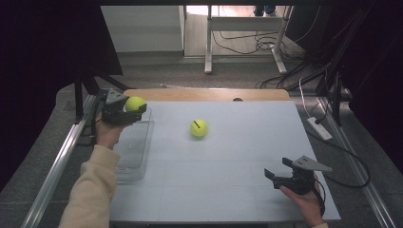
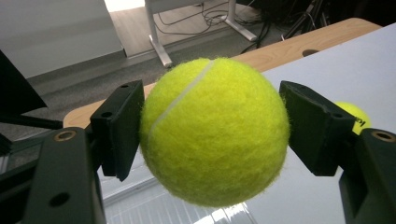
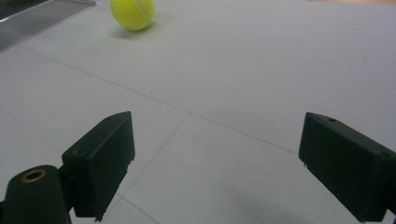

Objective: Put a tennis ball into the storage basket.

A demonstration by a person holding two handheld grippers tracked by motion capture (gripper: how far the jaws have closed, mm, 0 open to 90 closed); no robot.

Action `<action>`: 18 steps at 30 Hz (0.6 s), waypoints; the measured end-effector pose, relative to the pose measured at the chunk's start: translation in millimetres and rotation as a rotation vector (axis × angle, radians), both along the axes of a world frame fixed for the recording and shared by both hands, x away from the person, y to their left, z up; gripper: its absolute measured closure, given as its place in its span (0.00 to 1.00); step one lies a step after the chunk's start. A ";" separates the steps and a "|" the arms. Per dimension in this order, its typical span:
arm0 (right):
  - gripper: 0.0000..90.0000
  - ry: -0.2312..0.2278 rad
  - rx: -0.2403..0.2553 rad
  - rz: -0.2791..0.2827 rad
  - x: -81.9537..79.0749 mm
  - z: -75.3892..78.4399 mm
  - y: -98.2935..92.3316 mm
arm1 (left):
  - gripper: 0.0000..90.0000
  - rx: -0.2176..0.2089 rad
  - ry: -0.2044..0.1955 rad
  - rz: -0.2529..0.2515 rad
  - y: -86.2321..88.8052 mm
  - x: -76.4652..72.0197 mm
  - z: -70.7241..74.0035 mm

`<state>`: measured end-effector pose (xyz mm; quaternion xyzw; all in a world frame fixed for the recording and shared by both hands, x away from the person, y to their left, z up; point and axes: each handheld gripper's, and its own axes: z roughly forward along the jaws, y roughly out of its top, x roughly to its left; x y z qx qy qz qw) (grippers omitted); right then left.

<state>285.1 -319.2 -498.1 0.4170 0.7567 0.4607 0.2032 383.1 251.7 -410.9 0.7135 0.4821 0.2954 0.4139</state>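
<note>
My left gripper (image 1: 134, 107) is shut on a yellow-green tennis ball (image 1: 134, 103), held in the air above the clear plastic tray (image 1: 135, 159) at the table's left edge. In the left gripper view both black pads (image 2: 122, 127) press the sides of the ball (image 2: 215, 130). A second tennis ball (image 1: 198, 128) rests on the white table near its middle; the right gripper view has this ball (image 3: 133, 13) far off at the top. My right gripper (image 1: 278, 169) stands open at the front right, resting low over the table, with nothing between its pads (image 3: 100, 161).
The white table top (image 1: 237, 156) lies between the loose ball and my right gripper. A wooden strip (image 1: 209, 94) runs along the far edge. Metal rails (image 1: 57, 161) flank the table, and cables (image 1: 332, 142) lie on the floor at the right.
</note>
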 end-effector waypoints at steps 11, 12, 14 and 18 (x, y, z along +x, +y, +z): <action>0.12 -0.001 0.001 0.003 0.5 -1.2 -0.2 | 0.30 0.009 0.019 0.035 11.4 6.1 -4.6; 0.12 0.000 0.001 0.004 0.5 -1.2 -0.1 | 0.30 0.008 0.020 0.038 12.3 6.6 -4.9; 0.12 0.000 -0.002 0.002 0.4 -1.2 0.1 | 0.30 0.013 0.021 0.043 14.1 7.7 -5.5; 0.12 0.000 -0.002 0.002 0.5 -1.2 0.1 | 0.30 0.018 0.026 0.052 17.2 9.9 -5.6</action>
